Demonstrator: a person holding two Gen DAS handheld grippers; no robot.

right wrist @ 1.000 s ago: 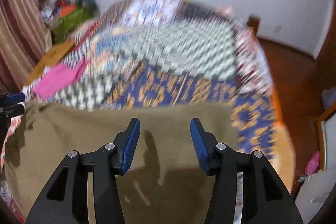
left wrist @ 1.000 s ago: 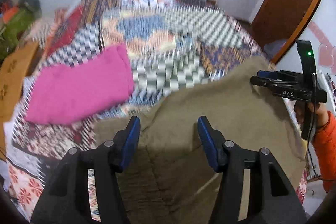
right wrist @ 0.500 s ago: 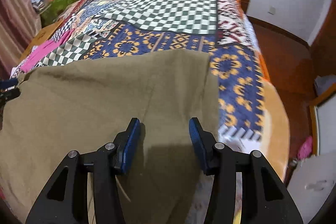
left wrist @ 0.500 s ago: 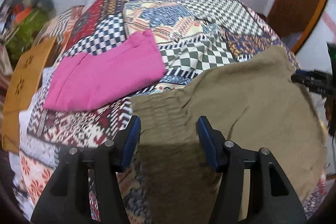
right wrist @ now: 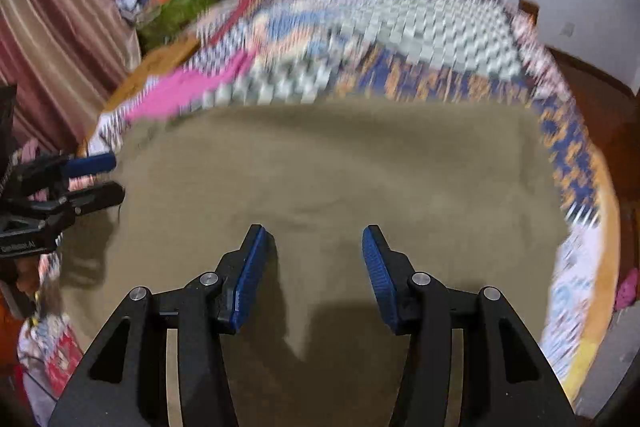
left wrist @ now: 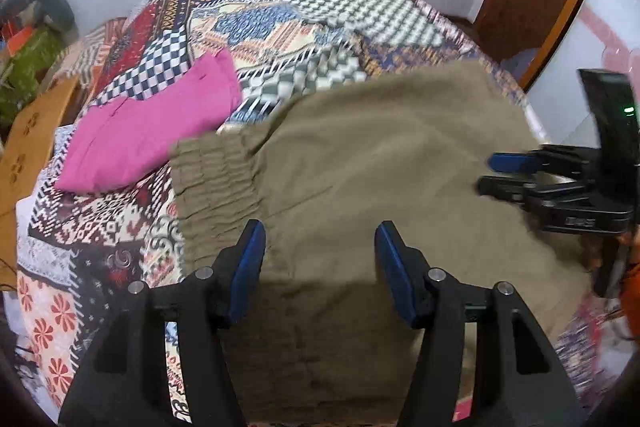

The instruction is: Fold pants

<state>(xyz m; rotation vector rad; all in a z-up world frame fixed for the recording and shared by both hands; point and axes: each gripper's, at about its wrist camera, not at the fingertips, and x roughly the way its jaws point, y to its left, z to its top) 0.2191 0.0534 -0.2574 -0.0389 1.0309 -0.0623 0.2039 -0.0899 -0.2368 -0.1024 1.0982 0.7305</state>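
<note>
I find my left gripper (left wrist: 318,263) and right gripper (right wrist: 312,267) both spread wide, holding nothing, above the olive pants (left wrist: 380,163) at lower frame.

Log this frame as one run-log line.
task: fold pants | olive pants spread on patchwork bedspread | left gripper open, above pants | right gripper open, above pants | pink garment beside waistband

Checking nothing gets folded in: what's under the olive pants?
Around the olive pants only the patchwork bedspread shows; the pink garment lies beside them. Anything beneath them is covered.
</note>
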